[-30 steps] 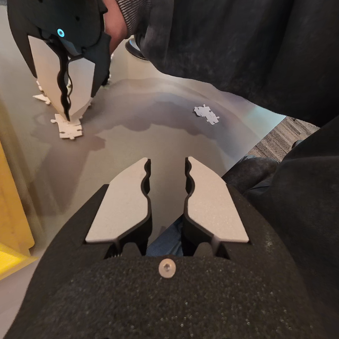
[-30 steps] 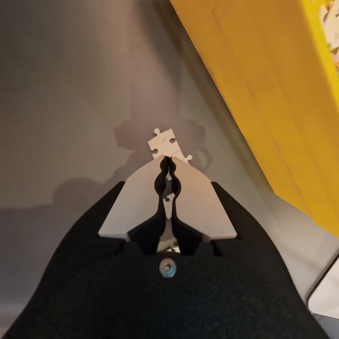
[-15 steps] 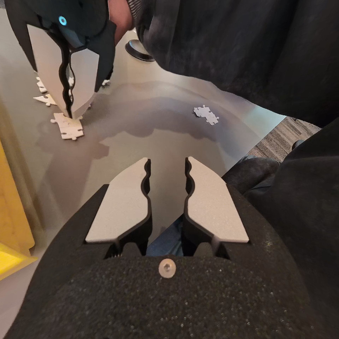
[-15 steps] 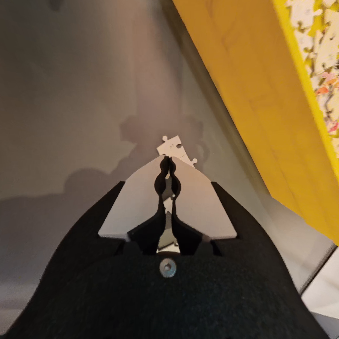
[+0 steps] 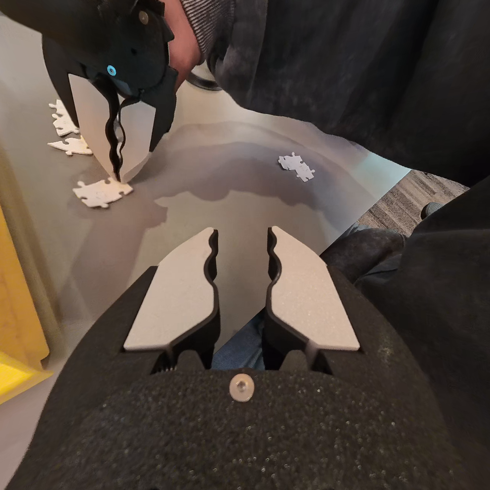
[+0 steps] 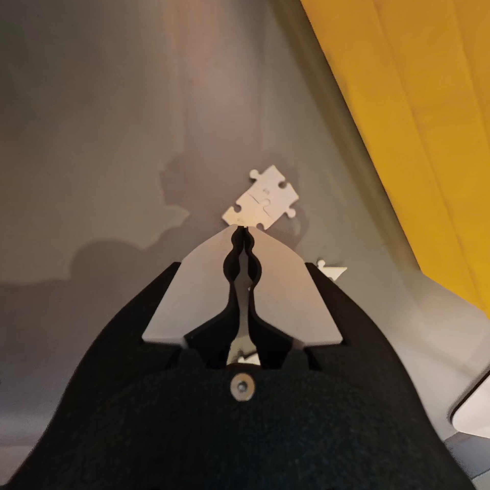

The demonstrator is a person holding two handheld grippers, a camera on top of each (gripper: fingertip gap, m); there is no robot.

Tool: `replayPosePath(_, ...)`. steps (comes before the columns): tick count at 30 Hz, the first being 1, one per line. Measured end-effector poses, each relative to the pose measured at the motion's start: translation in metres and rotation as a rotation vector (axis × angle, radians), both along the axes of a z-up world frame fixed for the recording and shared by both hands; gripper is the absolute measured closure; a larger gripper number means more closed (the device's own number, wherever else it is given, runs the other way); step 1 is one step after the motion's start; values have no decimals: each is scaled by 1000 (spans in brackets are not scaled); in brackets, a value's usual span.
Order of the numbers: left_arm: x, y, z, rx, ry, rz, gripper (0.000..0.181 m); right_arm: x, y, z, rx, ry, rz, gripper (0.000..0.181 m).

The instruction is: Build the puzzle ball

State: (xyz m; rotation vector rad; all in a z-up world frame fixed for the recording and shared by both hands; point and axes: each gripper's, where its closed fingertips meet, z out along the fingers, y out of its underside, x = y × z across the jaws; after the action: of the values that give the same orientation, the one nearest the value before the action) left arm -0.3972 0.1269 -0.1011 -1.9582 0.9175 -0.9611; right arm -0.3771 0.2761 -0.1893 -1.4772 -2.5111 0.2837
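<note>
left gripper (image 5: 242,236): lower centre of the left wrist view, fingers parted with nothing between them, above the grey table (image 5: 238,206). right gripper (image 6: 243,230): fingers drawn together, tips at the near edge of a joined pair of white puzzle pieces (image 6: 262,202) lying centre frame beside the yellow box (image 6: 413,132); whether the edge is pinched or only touched is unclear. second joined pair (image 5: 297,167) at right centre of the left wrist view, loose pieces (image 5: 66,130) at upper left.

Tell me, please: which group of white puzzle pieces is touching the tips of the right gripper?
The joined pair beside the yellow box: the right gripper, shut, meets its edge. The pair near the table edge and the loose pieces behind the gripper lie apart.
</note>
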Motion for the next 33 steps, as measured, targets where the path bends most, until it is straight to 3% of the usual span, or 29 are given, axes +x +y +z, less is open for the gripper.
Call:
replayPosePath(10,0,1,-1,-1,5,5,146,-1,1,-5,-2,-4,-3,181)
replayPosePath(17,0,1,-2,-1,11,4,146,-17,-7,10,-67,88,-41,181)
replayPosePath(29,-1,1,-1,-4,3,2,146,-23,-2,-5,-11,76,2,181)
replayPosePath(33,-1,0,-1,-1,5,0,146,-22,0,-4,-43,55,-59,181)
